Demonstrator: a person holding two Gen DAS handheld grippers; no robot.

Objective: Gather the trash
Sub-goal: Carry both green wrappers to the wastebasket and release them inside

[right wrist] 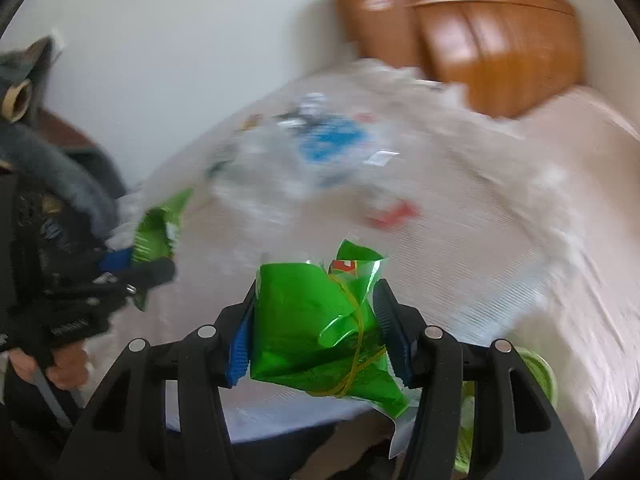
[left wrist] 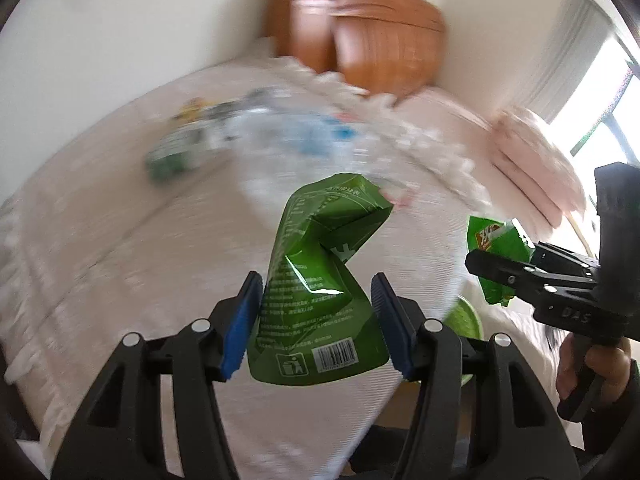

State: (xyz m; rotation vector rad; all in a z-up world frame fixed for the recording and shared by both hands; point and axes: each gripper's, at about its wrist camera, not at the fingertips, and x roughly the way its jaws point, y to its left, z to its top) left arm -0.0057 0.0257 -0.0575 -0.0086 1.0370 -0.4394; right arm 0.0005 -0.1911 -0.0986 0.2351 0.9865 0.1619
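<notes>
- The left gripper (left wrist: pixel 316 316), black with blue ribbed pads, is clamped on a crumpled dark-green foil packet (left wrist: pixel 320 280) printed with white text, a barcode and a bin symbol; the pads press its two sides and the packet stands up between them above the bed.
- The right gripper (right wrist: pixel 318 326) has hold of a bright-green crinkled snack wrapper (right wrist: pixel 316 332) bound with a thin yellow rubber band (right wrist: pixel 352 344); its jaws are closed in on the bundle, which fills the gap between the pads.
- Both packets hang over a pale pink bedspread (left wrist: pixel 120 240) — blurred in both views.
- Further up the bed lies a smeared heap of other litter (right wrist: pixel 316 148), clear plastic with blue and green patches; a small red scrap (right wrist: pixel 394 214) sits apart from it, nearer the grippers.
- A brown wooden headboard (right wrist: pixel 500 48) rises behind the bed against a white wall.
- A lime-green round bin (right wrist: pixel 538 372) shows just past the bed's near edge, below the right gripper.
</notes>
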